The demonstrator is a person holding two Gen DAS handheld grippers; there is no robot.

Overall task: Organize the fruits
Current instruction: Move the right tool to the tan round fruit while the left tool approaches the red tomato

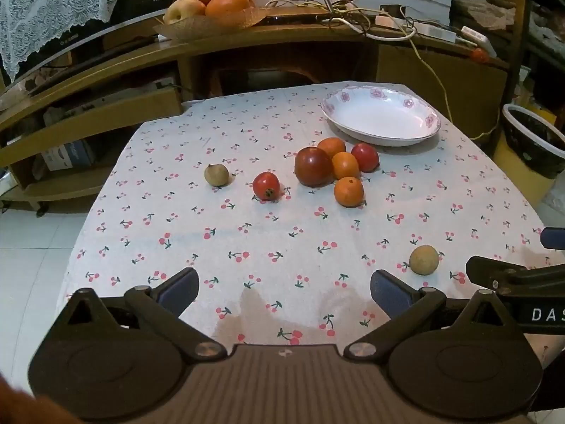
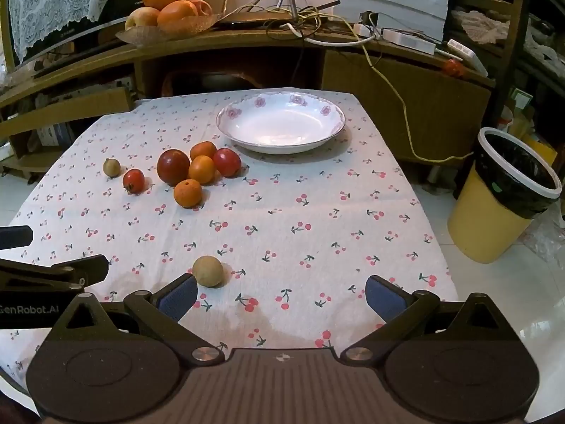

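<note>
A white floral dish stands empty at the far side of the cherry-print cloth. Beside it lies a cluster: a dark red apple, three oranges and a red tomato. Another tomato and a small brown fruit lie to the left. A second brown fruit lies near the front. My left gripper is open and empty. My right gripper is open and empty, the brown fruit just beyond its left finger.
A wooden shelf unit behind the table holds a basket of large oranges and an apple, plus cables. A yellow bin with a black liner stands right of the table. White tiled floor surrounds the table.
</note>
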